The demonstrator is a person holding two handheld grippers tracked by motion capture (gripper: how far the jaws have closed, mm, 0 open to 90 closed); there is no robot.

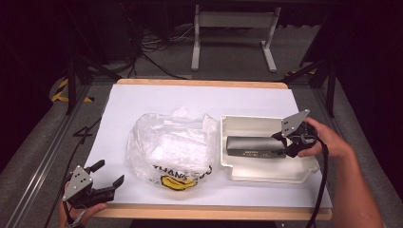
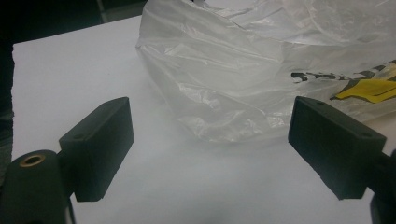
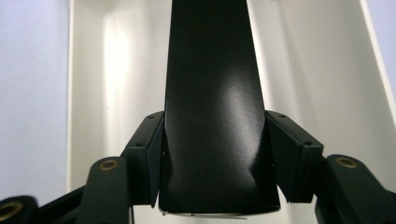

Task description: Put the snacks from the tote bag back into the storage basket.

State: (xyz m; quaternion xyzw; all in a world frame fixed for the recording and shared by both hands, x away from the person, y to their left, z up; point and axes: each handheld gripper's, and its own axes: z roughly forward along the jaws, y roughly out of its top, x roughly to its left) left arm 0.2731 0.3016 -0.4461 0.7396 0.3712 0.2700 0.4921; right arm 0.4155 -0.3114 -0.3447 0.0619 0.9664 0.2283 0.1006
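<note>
Right now my right gripper [image 1: 291, 140] clamps the black box's [image 1: 254, 147] three-o'clock end; its long axis runs nine-to-three over the white tray [image 1: 266, 175]. My left gripper [image 1: 105, 175] idles wide open, holding nothing, at seven o'clock.

Dark room, lit mainly over a white-topped table [image 1: 142, 102] with a wooden edge, in the middle of the frame. Grey carpet floor [image 1: 228, 59] behind. White desk legs [image 1: 233, 21] at upper centre. Black cables [image 1: 152, 45] at upper left. Yellow-black tape [image 1: 62, 92] at left.
</note>
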